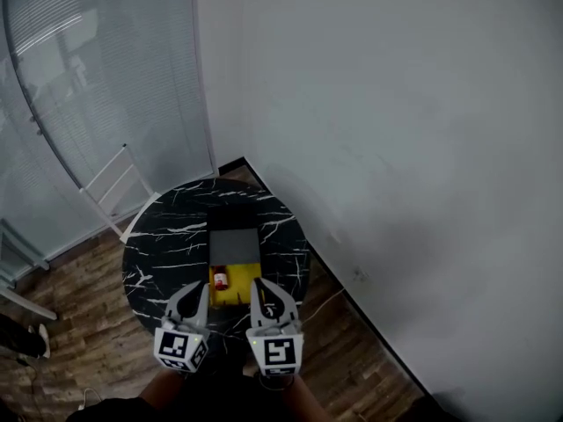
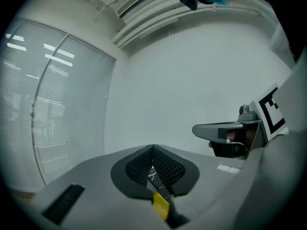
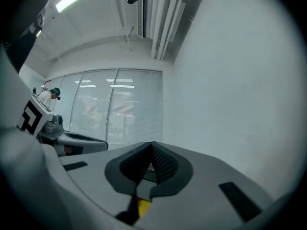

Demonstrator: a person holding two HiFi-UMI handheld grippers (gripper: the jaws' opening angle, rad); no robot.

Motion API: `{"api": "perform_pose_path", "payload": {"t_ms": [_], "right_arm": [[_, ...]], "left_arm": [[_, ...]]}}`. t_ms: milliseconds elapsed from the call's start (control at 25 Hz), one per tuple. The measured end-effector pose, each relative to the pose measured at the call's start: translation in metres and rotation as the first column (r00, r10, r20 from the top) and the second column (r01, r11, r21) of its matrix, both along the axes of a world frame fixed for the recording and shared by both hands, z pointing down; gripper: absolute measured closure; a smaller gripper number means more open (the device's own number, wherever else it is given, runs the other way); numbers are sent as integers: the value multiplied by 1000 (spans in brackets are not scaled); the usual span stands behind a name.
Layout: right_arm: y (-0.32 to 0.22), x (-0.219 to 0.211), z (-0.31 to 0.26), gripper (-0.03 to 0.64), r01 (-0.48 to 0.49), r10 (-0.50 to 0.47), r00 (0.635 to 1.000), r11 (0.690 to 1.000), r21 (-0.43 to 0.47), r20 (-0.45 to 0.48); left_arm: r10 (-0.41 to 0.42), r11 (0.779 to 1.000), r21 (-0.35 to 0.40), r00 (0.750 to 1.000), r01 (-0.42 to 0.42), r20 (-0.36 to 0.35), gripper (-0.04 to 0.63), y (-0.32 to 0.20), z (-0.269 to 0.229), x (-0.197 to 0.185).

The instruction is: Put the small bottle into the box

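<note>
Seemingly the placing is done: on the round counter (image 1: 158, 253) at lower centre, the box (image 1: 241, 292) holds the small bottle (image 1: 220, 280). My left claw (image 1: 195, 294) and right claw (image 1: 264, 290) hover pressed together, empty; next I'd simply back away.

Grey left tongs (image 1: 197, 290) and right tongs (image 1: 261, 287) bear black-and-white marker cubes (image 1: 180, 348).

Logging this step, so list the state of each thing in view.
Box: open, on the table.
Bottle: inside the box.
Left gripper: shut, empty.
Right gripper: shut, empty.
</note>
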State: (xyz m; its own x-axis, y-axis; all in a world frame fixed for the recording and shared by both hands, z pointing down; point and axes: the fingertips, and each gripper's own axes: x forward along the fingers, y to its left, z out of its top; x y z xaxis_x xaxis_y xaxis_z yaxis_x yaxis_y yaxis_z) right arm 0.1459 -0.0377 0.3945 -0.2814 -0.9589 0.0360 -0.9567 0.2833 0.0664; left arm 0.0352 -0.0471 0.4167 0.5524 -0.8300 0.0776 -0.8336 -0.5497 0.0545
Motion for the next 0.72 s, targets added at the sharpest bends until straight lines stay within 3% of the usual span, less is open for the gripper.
{"api": "perform_pose_path", "payload": {"t_ms": [720], "right_arm": [[11,26,-4,623,-44,43,999,999,26,25]], "left_arm": [[40,999,-17,998,-39,52,598,6,9,15]]}}
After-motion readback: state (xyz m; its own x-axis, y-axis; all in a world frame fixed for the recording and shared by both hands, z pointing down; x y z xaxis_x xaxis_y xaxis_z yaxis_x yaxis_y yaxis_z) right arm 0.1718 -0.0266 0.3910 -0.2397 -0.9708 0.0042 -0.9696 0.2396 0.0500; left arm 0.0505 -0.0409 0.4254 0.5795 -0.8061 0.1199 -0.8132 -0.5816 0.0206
